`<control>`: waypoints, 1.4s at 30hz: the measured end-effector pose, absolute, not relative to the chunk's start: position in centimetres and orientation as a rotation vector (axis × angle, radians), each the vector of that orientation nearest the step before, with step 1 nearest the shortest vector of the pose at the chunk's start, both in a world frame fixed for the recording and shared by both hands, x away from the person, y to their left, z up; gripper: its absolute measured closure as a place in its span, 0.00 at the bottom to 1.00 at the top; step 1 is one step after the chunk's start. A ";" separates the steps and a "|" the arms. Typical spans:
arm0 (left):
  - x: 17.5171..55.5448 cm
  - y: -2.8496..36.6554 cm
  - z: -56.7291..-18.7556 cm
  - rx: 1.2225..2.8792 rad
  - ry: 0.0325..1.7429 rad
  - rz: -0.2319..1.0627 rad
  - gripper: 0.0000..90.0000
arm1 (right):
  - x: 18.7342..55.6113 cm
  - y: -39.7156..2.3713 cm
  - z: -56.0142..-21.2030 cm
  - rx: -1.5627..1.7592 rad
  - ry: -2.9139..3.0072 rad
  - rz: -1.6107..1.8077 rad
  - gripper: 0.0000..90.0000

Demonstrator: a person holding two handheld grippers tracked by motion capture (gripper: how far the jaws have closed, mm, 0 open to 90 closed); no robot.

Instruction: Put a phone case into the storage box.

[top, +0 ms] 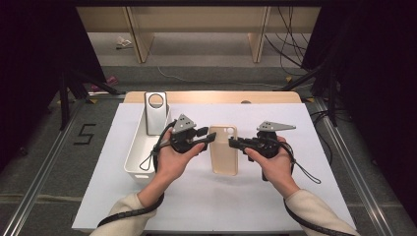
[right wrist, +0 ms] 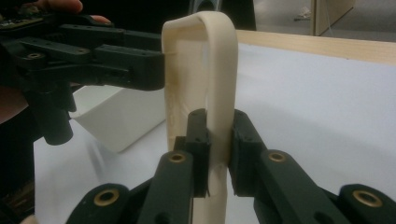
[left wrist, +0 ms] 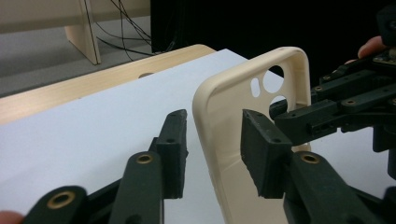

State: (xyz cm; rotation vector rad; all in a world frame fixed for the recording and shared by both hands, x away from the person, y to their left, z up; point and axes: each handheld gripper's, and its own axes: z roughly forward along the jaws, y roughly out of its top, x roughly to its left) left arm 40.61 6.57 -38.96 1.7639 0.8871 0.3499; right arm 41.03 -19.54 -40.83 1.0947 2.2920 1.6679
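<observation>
Handover step: right gripper [right wrist: 215, 154] clamps the cream phone case [top: 223, 150]; left gripper [left wrist: 212, 154], jaws apart astride its edge, must close next

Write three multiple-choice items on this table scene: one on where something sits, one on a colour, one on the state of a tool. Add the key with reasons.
1. Where does the grey phone case stand?
A. In the white bin
B. On the floor
C. Under the cream phone case

2. What colour is the phone case between the two tools?
A. Blue
B. Cream
C. Red

3. What is the right tool doing?
A. Lying on the table
B. Hanging open over the bin
C. Clamping the cream case's edge

Key: 1 A, the high view shows the grey case leaning upright at the bin's far end. 2 B, all three views show it pale cream. 3 C, the right gripper view shows both pads pressed on the case's rim, while the left tool straddles the opposite rim with a gap beside one pad.
</observation>
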 end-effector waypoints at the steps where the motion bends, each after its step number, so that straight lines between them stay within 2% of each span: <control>1: 40.7 6.5 -39.0 1.759 0.897 0.347 0.70 | 41.0 -19.5 -40.8 1.092 2.292 1.667 0.90; 12: 40.7 6.5 -39.0 1.705 0.958 0.344 0.89 | 41.0 -19.5 -40.8 1.086 2.287 1.663 0.90; 22: 40.2 6.4 -38.4 1.689 0.942 0.395 0.94 | 40.9 -19.2 -40.7 1.036 2.301 1.614 0.88; 27: 40.2 6.8 -38.1 1.681 0.932 0.421 0.94 | 40.7 -19.1 -40.4 0.992 2.303 1.570 0.75; 35: 40.4 7.5 -37.9 1.686 0.928 0.474 0.94 | 40.5 -19.5 -40.1 0.915 2.304 1.532 0.46; 42: 40.4 7.6 -37.7 1.694 0.909 0.497 0.94 | 39.9 -20.8 -40.2 0.876 2.317 1.504 0.29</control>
